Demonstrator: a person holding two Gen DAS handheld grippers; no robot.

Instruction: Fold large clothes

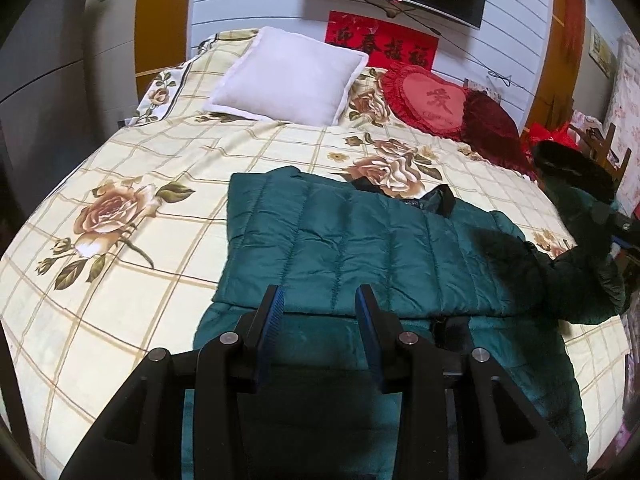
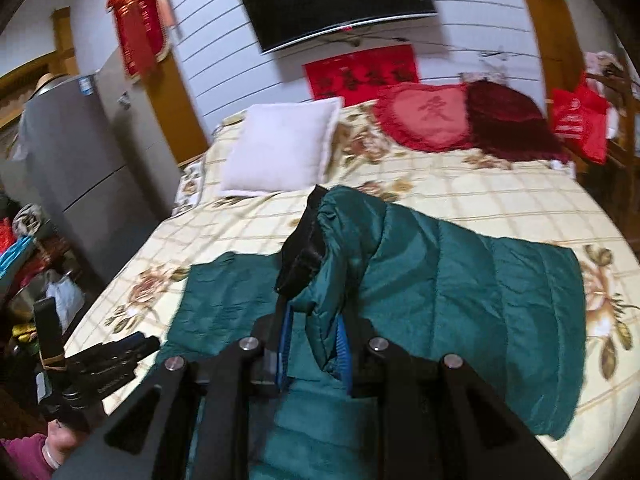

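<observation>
While the green quilted down jacket (image 1: 360,240) is lying spread across the floral bedsheet (image 1: 120,168), near the foot end and well short of the white pillow (image 1: 288,76) and the red heart cushion (image 1: 428,98), the fold is looking roughly half done. In the left wrist view, one side is already lying doubled over the body with a straight edge running across just ahead of the left gripper (image 1: 320,300), whose jaws are hanging spread with nothing between them, hovering just above the jacket's near part. The right gripper (image 2: 314,344) is pinching a bunched edge of the jacket near the black collar lining (image 2: 300,256), jaws clamped on that fabric and lifting it clear of the bed, so the remaining side is draping off it toward the right. My read: this side is being carried over to lay onto the body. Still left, by my judgement: landing that panel flat, tucking the sleeve (image 1: 592,288) that is hanging near the right gripper in the left view, then folding lengthwise into a compact bundle. The right view is motion-blurred, so exact grip depth is unclear.
</observation>
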